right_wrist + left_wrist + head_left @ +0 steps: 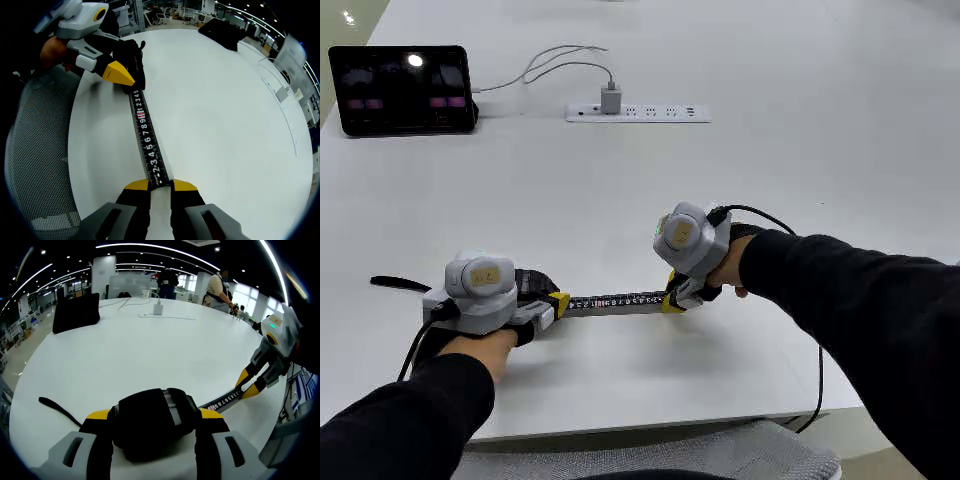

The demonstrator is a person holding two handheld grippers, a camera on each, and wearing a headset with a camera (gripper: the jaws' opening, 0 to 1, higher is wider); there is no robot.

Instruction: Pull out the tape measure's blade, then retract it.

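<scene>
Two grips are set — the tape measure (pixel 150 422) clamped on the bench (pixel 720 200) between the left gripper (pixel 550 308) fingers, its blade (pixel 147 145) pinched near it by the right gripper (pixel 160 186) fingers — so the blade is best kept straight and level.

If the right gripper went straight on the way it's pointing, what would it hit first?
Probably the tape measure case, clamped in the left gripper: it lies straight along the blade that the right gripper pinches.
</scene>
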